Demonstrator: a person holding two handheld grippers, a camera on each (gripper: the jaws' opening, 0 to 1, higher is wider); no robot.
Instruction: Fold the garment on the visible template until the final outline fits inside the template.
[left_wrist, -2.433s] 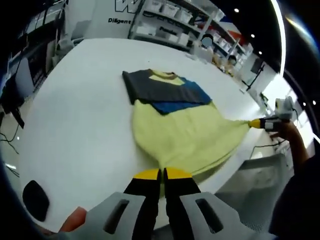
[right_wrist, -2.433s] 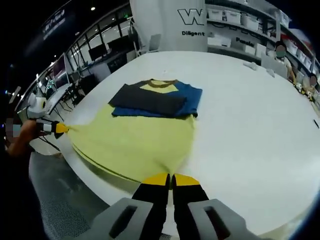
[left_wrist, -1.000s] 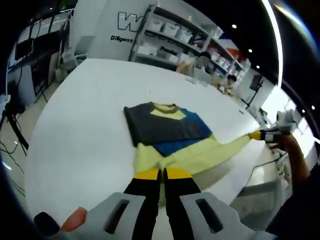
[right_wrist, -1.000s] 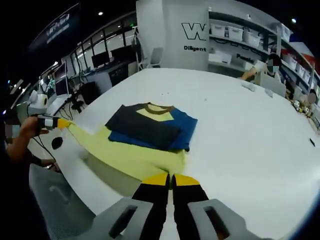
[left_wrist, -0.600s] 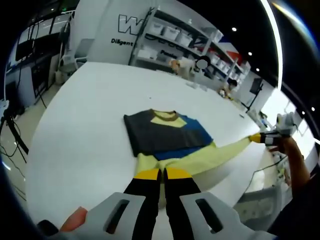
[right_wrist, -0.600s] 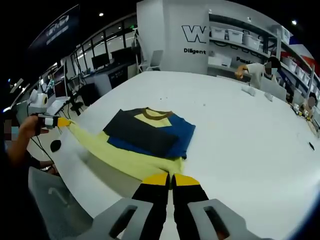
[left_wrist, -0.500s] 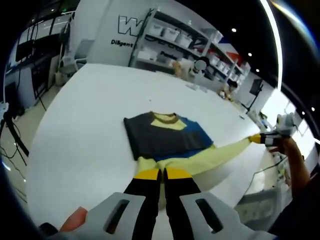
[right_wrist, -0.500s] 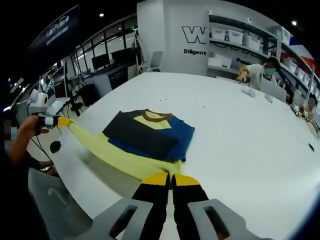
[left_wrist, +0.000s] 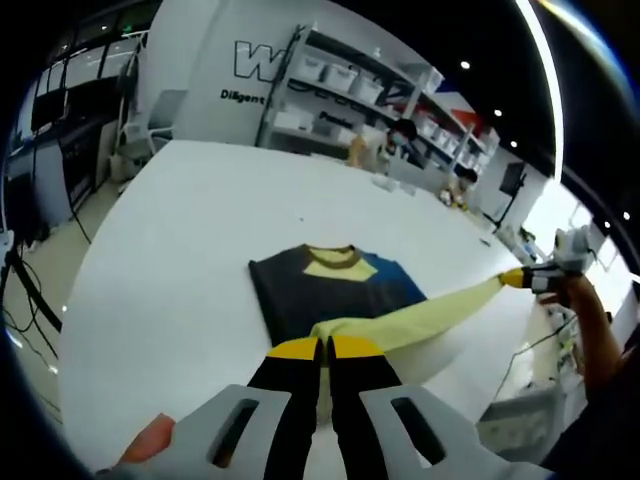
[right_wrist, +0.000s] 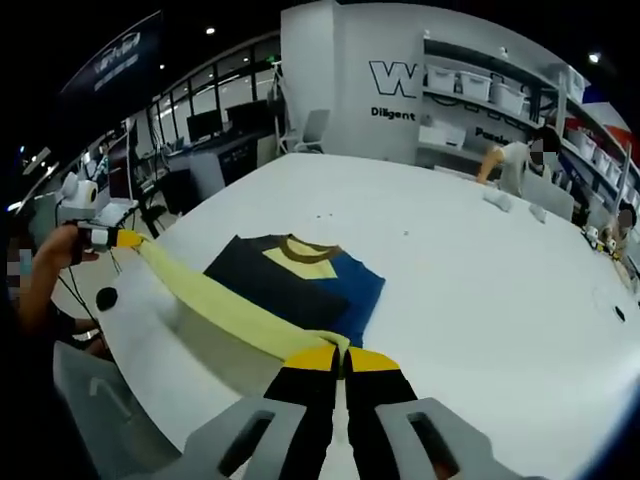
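Observation:
A shirt with a dark grey and blue top and a yellow collar patch lies on the white table. Its yellow lower part is lifted into a taut band stretched between both grippers above the shirt. My left gripper is shut on one end of the yellow hem. My right gripper, held by a hand, is shut on the other end. In the right gripper view the shirt lies just ahead of my right gripper, and the band runs left to my left gripper.
The table's near edge curves below the band, with a small black object by it. Shelves of white bins and a lettered wall stand beyond the far side. A person bends at the far right edge.
Both grippers have lifted the yellow hem and carried it towards the collar. The wide yellow panel that lay on the table is now a narrow raised band over the shirt's dark top.

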